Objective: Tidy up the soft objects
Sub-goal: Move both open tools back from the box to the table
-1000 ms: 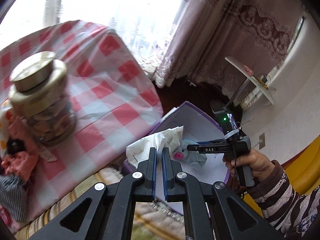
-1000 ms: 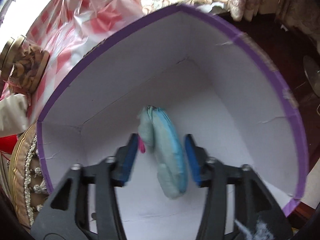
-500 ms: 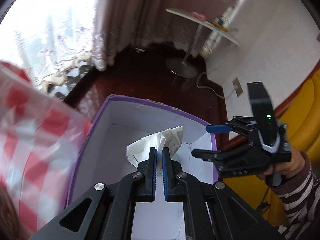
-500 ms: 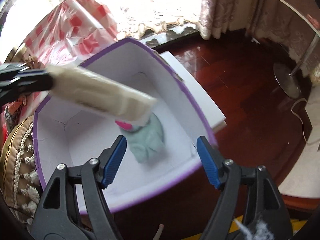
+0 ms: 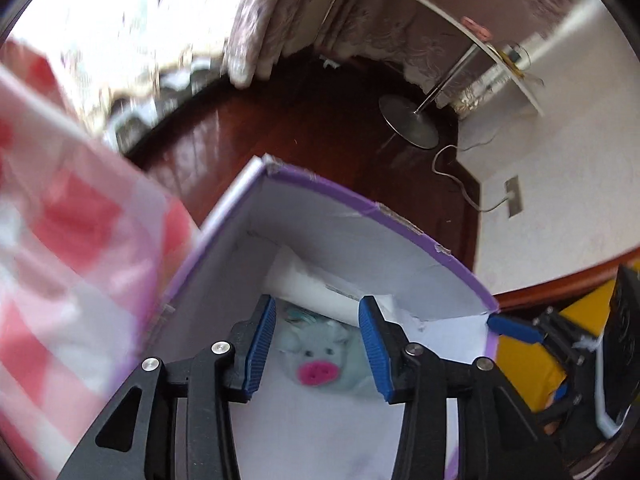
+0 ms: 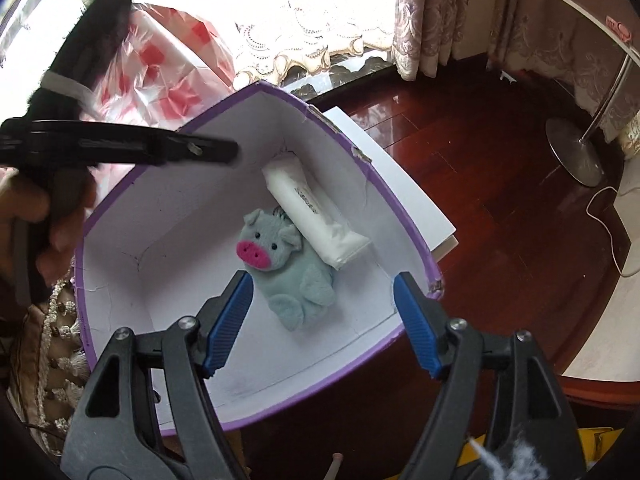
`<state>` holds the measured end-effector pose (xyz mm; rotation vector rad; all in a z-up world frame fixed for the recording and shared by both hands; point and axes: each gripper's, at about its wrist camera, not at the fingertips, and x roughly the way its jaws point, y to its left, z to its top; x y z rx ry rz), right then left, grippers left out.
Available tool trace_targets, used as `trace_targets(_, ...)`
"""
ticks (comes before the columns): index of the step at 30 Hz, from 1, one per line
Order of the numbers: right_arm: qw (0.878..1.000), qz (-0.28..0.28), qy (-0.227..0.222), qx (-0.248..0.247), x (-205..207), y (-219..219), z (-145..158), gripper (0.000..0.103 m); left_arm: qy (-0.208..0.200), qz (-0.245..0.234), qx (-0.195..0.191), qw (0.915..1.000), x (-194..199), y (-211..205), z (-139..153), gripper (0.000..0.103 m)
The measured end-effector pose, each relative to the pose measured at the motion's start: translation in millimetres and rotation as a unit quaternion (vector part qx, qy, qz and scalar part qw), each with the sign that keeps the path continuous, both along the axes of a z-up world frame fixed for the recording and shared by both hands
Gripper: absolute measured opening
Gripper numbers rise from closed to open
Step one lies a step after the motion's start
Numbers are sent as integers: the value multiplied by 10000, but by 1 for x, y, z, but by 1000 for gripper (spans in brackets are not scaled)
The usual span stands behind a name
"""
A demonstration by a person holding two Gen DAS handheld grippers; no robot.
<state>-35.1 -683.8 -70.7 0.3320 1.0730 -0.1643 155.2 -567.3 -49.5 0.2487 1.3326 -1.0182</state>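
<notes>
A purple-rimmed white box (image 6: 404,220) stands on the floor. In it lies a grey plush pig (image 6: 288,268) with a pink snout, face up. A white tissue pack (image 6: 316,216) rests against the pig toward the far corner. My right gripper (image 6: 320,320) hangs open above the box's near edge, holding nothing. My left gripper (image 5: 318,344) points down into the box (image 5: 360,200) with its jaws opening. Nothing is gripped between them; the pig (image 5: 316,360) and the pack (image 5: 316,288) lie below. From the right wrist view the left gripper (image 6: 230,152) reaches in from the left.
A red-and-white checked tablecloth (image 5: 60,260) hangs left of the box. A tasselled cushion (image 6: 44,340) lies at the box's left side. A white board (image 6: 400,184) sits behind the box on dark wooden floor. A side table's metal base (image 6: 576,152) and curtains stand farther back.
My left gripper swung from the table over the box, opened and let go of the tissue pack, which now lies inside. My right gripper released the pig and rose above the box.
</notes>
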Motion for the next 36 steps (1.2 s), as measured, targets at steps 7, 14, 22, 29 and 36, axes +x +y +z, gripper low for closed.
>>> trace_targets(7,9999,95,44,-42,-6,4,0,76,136,717,221,9971,1,-30,-55,51)
trace_targets(14,10000,-11,7,-31,-12,-2,4,76,510,-283,23,9983,-23,-31,-59,52)
trace_targets(22,9988,310,-320,-181,0,25,38,76,-334,-79,-935,9950,-36,57,37,55)
trace_targets(29,9885,1127,-996,-126,26,89,88,76,-1422,955,-1394,9753,-47,188,122,60)
trace_targets(36,9664,2141,-1414,-166,64,181,132,76,-2162,2866,-971,9283,-43,369,136,60)
